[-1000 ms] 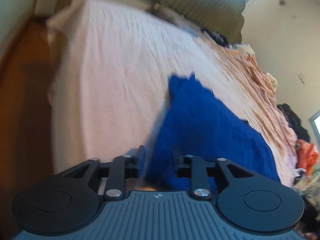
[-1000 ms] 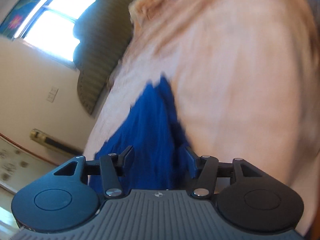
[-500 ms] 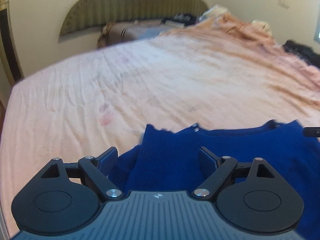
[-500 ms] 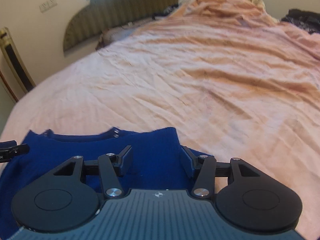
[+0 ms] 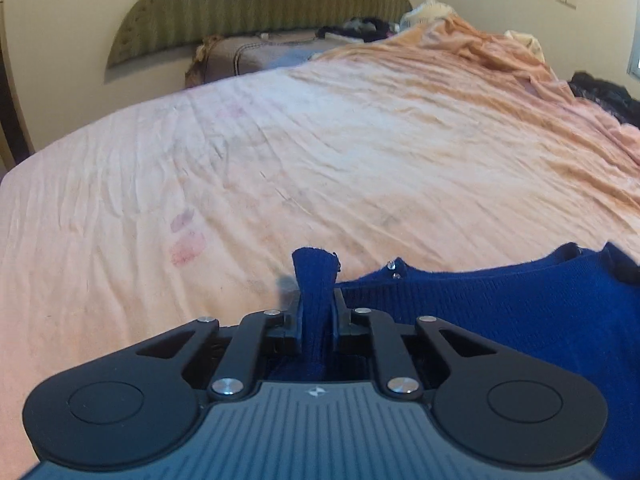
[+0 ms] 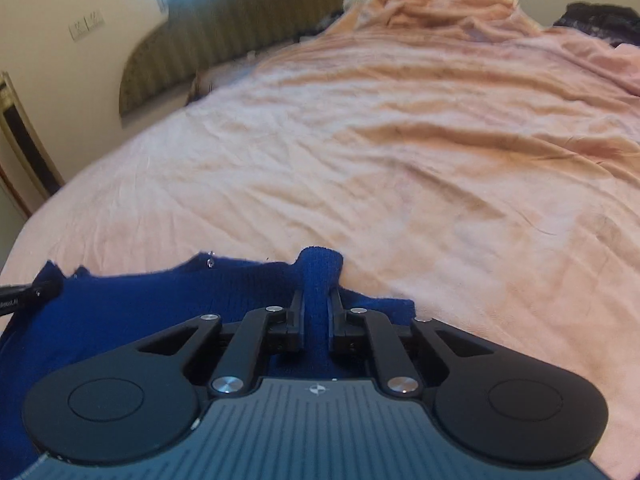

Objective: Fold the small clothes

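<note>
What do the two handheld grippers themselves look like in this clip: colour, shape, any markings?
Both match. The left gripper and right gripper each have a grey ribbed body with a small white emblem, two round black discs at the sides, black linkage arms with silver pivot screws, and short flat black fingers. No cables, hands or sleeves show.

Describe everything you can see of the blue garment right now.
The blue garment is a deep blue ribbed knit top with small shiny studs near its neckline. It lies spread on the pink bedsheet, neckline edge towards the headboard. Each end of that edge is bunched into a raised tuft: the left claw is shut on one, the right claw on the other. The near part is hidden under the claws.
</note>
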{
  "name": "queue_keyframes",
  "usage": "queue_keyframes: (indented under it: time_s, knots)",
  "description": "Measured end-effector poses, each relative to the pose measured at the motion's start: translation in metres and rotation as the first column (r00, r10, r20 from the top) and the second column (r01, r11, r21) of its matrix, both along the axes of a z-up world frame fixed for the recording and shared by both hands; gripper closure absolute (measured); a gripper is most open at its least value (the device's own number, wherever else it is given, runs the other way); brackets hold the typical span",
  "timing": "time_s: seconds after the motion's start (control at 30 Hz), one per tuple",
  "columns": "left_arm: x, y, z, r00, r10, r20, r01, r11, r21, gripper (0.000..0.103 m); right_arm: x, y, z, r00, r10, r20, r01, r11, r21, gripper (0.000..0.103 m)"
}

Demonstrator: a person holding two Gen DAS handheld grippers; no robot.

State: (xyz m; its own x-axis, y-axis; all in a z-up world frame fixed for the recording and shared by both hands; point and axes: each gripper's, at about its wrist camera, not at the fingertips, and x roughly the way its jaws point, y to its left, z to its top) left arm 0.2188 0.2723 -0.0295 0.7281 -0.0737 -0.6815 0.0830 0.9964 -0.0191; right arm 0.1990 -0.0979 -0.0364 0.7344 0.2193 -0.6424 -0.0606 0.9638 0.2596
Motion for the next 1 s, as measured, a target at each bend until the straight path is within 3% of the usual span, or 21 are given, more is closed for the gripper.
queue_keyframes:
  time_s: [0.03, 0.13, 0.2, 0.27, 0.37, 0.5, 0.6, 0.63, 0.7, 0.8, 0.9, 1.0]
  knots:
    - [-0.002, -0.001, 0.000, 1.000, 0.003, 0.007, -0.003, 1.000, 0.004, 0.091, -0.003, 0.001, 0.000, 1.000, -0.011, 0.010, 0.011, 1.000, -0.001, 0.079]
    - [-0.007, -0.002, 0.004, 1.000, 0.004, 0.008, -0.004, 1.000, 0.019, 0.088, -0.012, -0.001, 0.008, 0.999, -0.040, 0.029, 0.040, 0.999, 0.009, 0.064]
    - [-0.013, -0.002, 0.011, 1.000, 0.001, 0.009, -0.001, 1.000, 0.031, 0.076, -0.023, -0.007, 0.021, 0.994, -0.072, 0.080, 0.070, 0.997, 0.029, 0.064]
    - [-0.023, -0.001, 0.021, 0.999, 0.019, 0.039, -0.021, 0.998, 0.061, 0.054, -0.038, -0.011, 0.037, 0.987, -0.085, 0.138, 0.076, 0.995, 0.072, 0.064]
    - [-0.041, -0.001, 0.037, 0.992, 0.033, 0.118, -0.040, 0.998, 0.050, 0.041, -0.052, -0.002, 0.049, 0.983, -0.055, 0.175, 0.042, 0.996, 0.080, 0.060]
    - [-0.045, -0.018, 0.038, 0.993, 0.000, 0.119, -0.002, 1.000, 0.017, 0.040, -0.050, 0.021, 0.036, 0.990, -0.002, 0.143, 0.004, 1.000, -0.020, 0.058]
    - [-0.038, -0.030, 0.014, 0.998, -0.024, 0.060, 0.023, 1.000, 0.019, 0.040, -0.041, 0.024, 0.012, 0.997, -0.010, 0.072, 0.015, 0.998, -0.069, 0.059]
    - [-0.034, -0.030, 0.002, 0.999, -0.018, 0.032, 0.018, 1.000, 0.020, 0.037, -0.041, 0.023, 0.003, 0.997, -0.001, 0.073, 0.007, 0.996, -0.089, 0.059]
    - [-0.037, -0.026, -0.013, 0.996, -0.030, 0.088, 0.029, 0.999, 0.017, 0.033, -0.048, 0.027, -0.007, 0.990, 0.035, 0.134, -0.014, 0.988, -0.151, 0.059]
    - [-0.037, -0.025, -0.009, 0.996, -0.034, 0.080, 0.033, 0.999, 0.013, 0.033, -0.049, 0.035, -0.005, 0.990, 0.045, 0.137, -0.018, 0.981, -0.195, 0.055]
    - [-0.057, 0.000, 0.011, 0.995, 0.006, 0.101, 0.005, 0.994, -0.110, 0.032, -0.062, 0.042, 0.007, 0.987, 0.016, 0.158, 0.019, 0.976, -0.215, 0.051]
    - [-0.107, 0.052, 0.037, 0.979, 0.111, 0.172, -0.067, 0.967, -0.245, 0.019, -0.109, 0.068, 0.032, 0.960, 0.055, 0.275, 0.000, 0.981, -0.193, 0.044]
